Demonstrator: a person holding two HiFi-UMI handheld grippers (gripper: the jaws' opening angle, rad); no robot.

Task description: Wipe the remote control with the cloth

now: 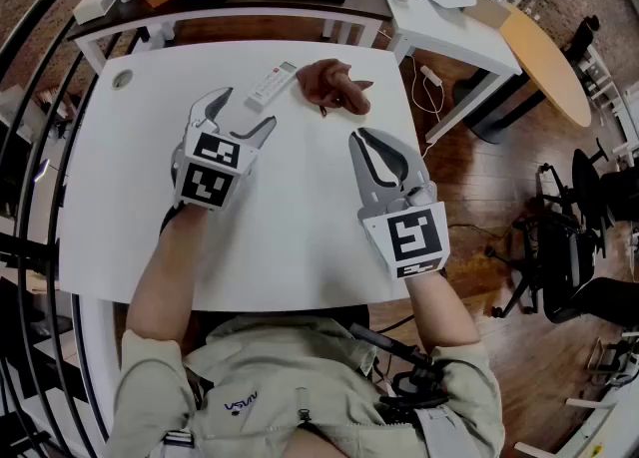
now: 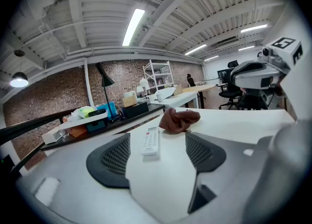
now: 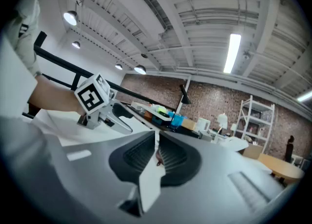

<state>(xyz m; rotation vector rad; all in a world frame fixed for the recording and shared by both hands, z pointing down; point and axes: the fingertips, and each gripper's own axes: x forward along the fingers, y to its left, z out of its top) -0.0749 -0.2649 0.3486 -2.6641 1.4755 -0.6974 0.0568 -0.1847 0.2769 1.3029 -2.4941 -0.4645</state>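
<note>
I'm judging nothing is underway yet: I'm holding the left gripper with jaws spread and empty, and the remote control is lying untouched on the table at its 12 o'clock. The right gripper is sitting clenched on nothing, with the cloth crumpled at its 11 o'clock, near the remote control's 3 o'clock. Grabbing the cloth and wiping are both remaining

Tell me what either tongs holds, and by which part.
Nothing is held. The left tongs stand open and empty, short of the remote; the right tongs are shut on nothing. The cloth lies untouched.
</note>
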